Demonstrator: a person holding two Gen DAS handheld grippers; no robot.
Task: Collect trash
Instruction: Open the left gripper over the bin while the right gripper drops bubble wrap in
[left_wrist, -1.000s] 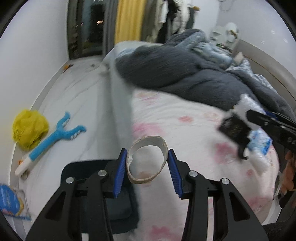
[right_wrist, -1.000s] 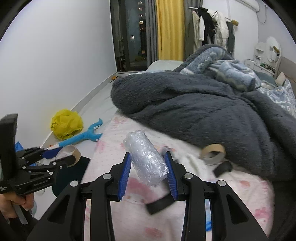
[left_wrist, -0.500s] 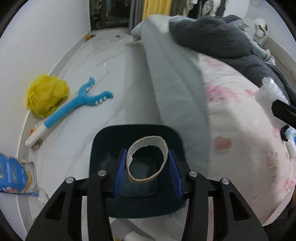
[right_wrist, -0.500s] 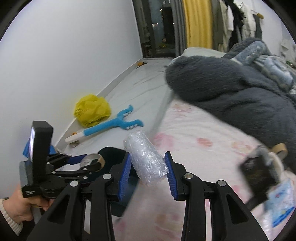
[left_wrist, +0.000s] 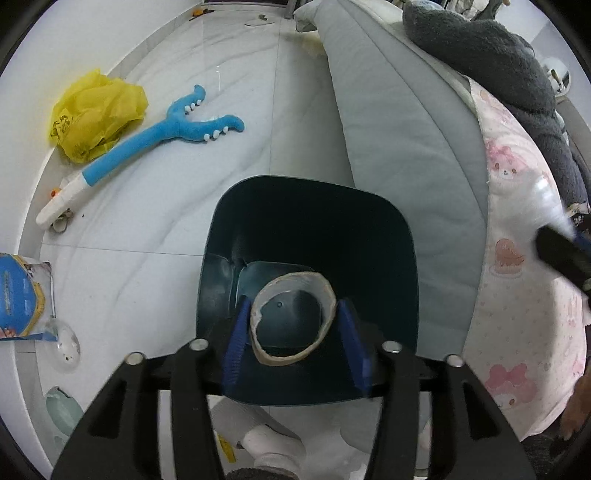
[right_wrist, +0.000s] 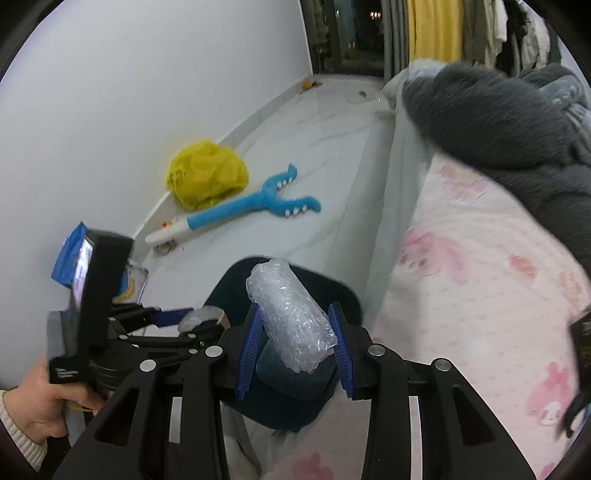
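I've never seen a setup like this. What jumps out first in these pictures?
The left gripper pinches a cardboard ring right above a dark bin on the floor beside the bed. The right gripper clamps a bubble wrap roll nearby. Against the wall lie a yellow bag and a blue toy.

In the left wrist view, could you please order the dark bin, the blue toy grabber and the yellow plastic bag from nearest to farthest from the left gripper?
1. Dark bin, directly beneath the left gripper.
2. Blue toy grabber, on the floor, ahead and left.
3. Yellow plastic bag, just beyond it, by the wall.
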